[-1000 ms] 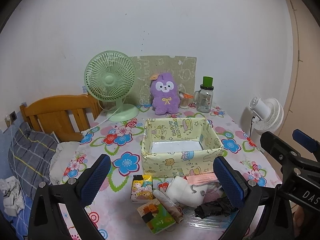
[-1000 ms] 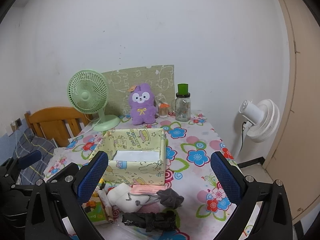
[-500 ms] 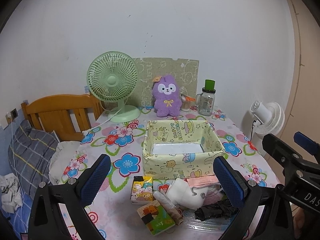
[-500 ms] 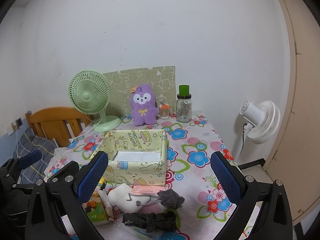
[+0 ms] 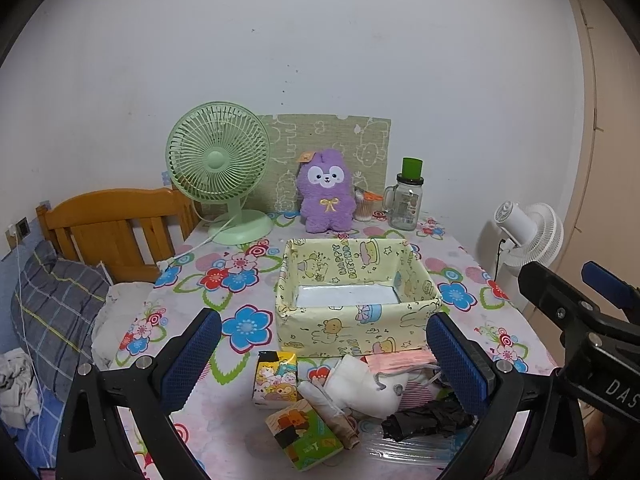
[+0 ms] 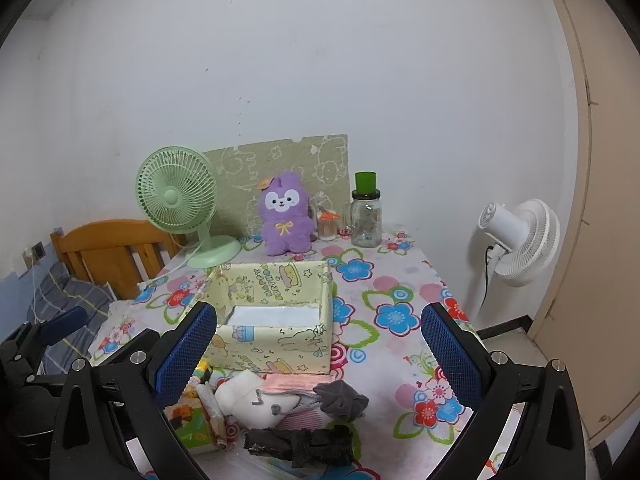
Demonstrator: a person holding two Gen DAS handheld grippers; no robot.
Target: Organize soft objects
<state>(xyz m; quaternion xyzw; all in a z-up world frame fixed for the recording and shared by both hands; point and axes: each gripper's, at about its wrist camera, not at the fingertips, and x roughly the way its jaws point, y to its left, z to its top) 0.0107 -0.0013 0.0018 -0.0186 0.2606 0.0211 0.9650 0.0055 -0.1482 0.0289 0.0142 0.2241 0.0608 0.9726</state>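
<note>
Both your grippers hang above the near edge of the table [image 5: 240, 424], nothing in either. Left gripper [image 5: 324, 364]: fingers spread wide. Right gripper [image 6: 320, 352]: same, wide apart, empty.

The soft stuff sits in a pile at the near edge, just in front of the yellow box [image 5: 356, 300] (box looks empty, white bottom showing). In the pile: white plush pouch [image 5: 366, 390] with a grey drawstring, pink packet [image 5: 400, 360] touching the box's front wall, grey cloth [image 6: 342, 398] on the right, black crumpled cloth [image 6: 304, 444] nearest you. Two tissue packs [image 5: 276, 378] [image 5: 304, 434] on the left of the pile, a rolled item [image 5: 332, 412] between them and the pouch.

Back of table: green fan [image 5: 220, 172], purple plush [image 5: 326, 192], glass jar [image 5: 406, 204].
</note>
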